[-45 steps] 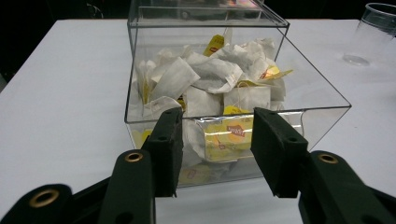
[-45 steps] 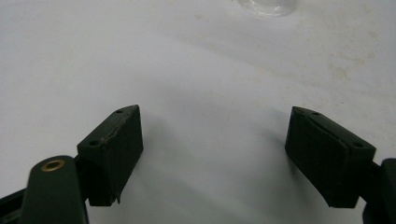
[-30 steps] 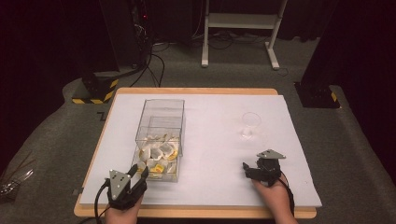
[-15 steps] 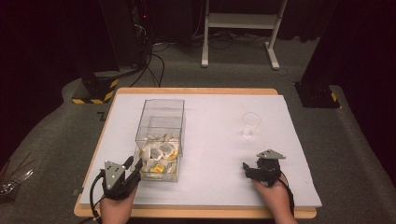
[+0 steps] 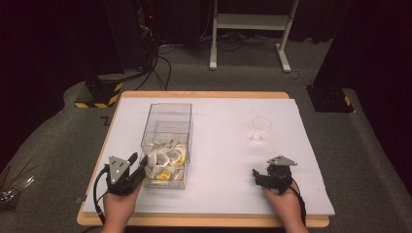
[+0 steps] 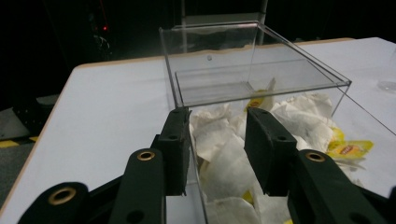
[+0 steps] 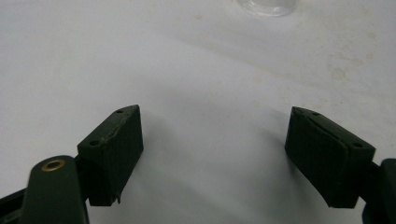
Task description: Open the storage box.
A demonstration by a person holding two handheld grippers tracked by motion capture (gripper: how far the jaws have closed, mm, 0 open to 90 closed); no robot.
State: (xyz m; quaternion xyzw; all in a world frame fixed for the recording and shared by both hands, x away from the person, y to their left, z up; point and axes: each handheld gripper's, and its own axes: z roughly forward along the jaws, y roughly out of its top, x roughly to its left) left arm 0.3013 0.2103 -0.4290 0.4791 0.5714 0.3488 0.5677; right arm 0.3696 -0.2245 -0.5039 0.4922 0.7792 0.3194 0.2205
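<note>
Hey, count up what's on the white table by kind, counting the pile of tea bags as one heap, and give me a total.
Clear box: 1
Tea bag heap inside the box: 1
Glass: 1
Grippers, left and right: 2
Total: 5

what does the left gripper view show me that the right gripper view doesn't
Left gripper view: a clear plastic box with tea bags inside. The left gripper has its jaws open, one on each side of the box's near wall, and the table's wooden edge is in sight. Right gripper view: the right gripper, jaws wide apart with nothing between them, and the base of a glass ahead. Both: the white table cover.
</note>
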